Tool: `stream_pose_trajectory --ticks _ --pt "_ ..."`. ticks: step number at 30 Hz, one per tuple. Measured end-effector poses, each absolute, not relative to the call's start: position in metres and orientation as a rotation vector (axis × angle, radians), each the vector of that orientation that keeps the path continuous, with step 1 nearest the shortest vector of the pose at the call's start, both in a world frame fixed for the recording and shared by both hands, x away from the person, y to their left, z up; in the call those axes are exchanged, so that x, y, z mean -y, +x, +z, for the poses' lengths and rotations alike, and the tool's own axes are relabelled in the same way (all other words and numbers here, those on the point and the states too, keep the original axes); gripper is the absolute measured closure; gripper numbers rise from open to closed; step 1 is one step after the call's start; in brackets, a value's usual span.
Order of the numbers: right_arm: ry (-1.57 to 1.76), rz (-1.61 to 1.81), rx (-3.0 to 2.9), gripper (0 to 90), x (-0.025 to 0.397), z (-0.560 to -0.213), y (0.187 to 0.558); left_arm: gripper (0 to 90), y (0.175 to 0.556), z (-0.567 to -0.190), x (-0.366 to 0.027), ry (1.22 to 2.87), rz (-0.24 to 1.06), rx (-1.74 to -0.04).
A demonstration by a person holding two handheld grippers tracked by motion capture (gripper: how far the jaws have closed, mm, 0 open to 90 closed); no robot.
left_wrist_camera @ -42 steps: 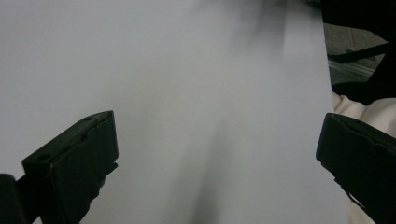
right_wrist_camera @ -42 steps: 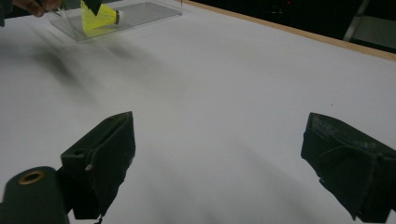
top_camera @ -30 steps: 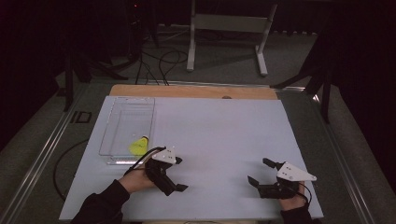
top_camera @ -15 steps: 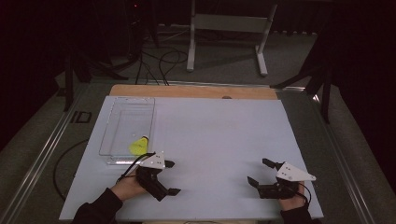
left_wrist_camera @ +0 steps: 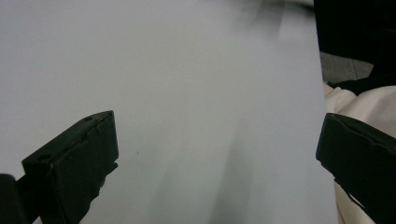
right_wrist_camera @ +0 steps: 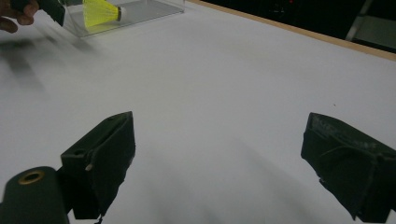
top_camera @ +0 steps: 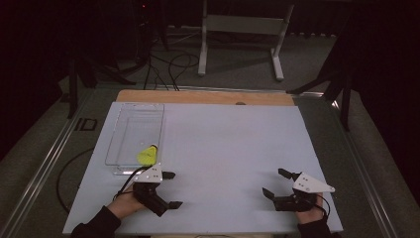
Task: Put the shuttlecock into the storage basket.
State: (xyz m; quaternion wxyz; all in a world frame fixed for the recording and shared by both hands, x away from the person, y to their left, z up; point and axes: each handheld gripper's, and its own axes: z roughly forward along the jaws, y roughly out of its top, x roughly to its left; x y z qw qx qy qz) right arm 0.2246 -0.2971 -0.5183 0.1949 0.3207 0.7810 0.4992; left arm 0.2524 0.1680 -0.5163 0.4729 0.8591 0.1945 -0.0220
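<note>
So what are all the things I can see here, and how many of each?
Yellow feathered shuttlecock with a pale cork tip: one, yellow, lying on its side in the near end of the box.
Clear plastic rectangular box: one, see-through, on the left side of the table.
White-topped table with a wooden far edge: one, white and tan, in the middle.
Grey metal stand: one, grey, on the floor behind the table.
Black cables: several, black, on the floor beyond the table.
Left hand-held gripper: one, black, jaws open, near the front left edge.
Right hand-held gripper: one, black, jaws open, near the front right.
</note>
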Motion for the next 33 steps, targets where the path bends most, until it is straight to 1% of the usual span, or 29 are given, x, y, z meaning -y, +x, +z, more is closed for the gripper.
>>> stream_pose_trajectory --ticks 10,14,19,22,25,29,33 --pt "0.902 1.403 -2.193 10.0 0.297 -0.519 0.225 0.0 0.246 -0.519 -0.196 2.046 -0.021 -0.551" --pt "0.909 1.395 -2.194 10.0 0.297 -0.519 0.225 0.0 0.246 -0.52 -0.204 2.052 0.011 -0.585" --pt "0.909 1.394 -2.193 10.0 0.296 -0.519 0.225 0.0 0.242 -0.521 -0.208 2.053 0.058 -0.635" --pt "0.911 1.393 -2.195 9.9 0.297 -0.519 0.225 0.0 0.241 -0.523 -0.213 2.017 0.059 -0.677" --pt "0.912 1.393 -2.197 10.0 0.296 -0.519 0.225 0.0 0.241 -0.525 -0.216 2.024 0.07 -0.705" --pt "0.908 1.391 -2.196 10.0 0.297 -0.519 0.225 0.0 0.24 -0.527 -0.216 2.049 0.124 -0.732" --pt "0.906 1.393 -2.195 10.0 0.297 -0.519 0.225 0.0 0.239 -0.528 -0.217 2.06 0.134 -0.743"
